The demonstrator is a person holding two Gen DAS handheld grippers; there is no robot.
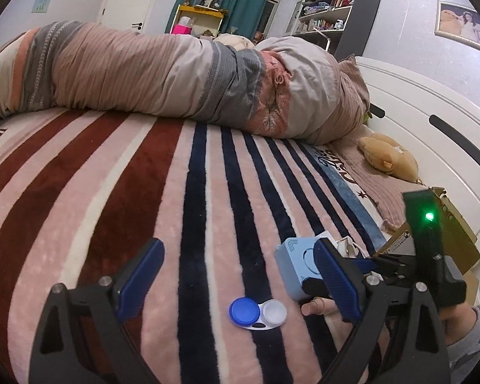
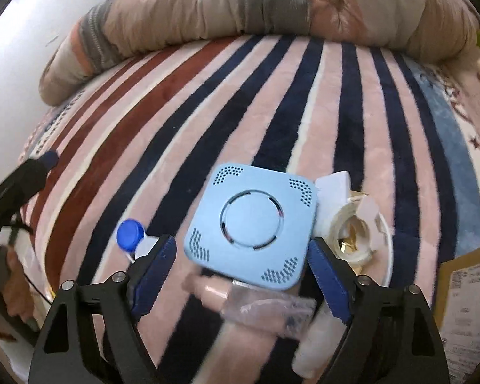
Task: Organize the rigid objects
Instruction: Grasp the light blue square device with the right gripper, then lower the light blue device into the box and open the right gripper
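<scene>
The striped blanket [image 1: 144,192] on the bed shows only the fragment "iful" at its edge. On it lie a pale blue square box [image 2: 251,224], a blue-and-white contact lens case [image 1: 257,313], a tape roll [image 2: 355,230] and a clear bottle [image 2: 265,304]. Both the left hand-held gripper [image 1: 240,288] and right hand-held gripper [image 2: 243,278] gape wide, holding nothing; the right one's fingers flank the box's near corner.

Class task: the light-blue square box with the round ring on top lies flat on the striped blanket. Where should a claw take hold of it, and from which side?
Grip the blue box across two opposite flat side walls, coming from the near edge where the right claw is open. Its broad top offers nothing to pinch.
</scene>
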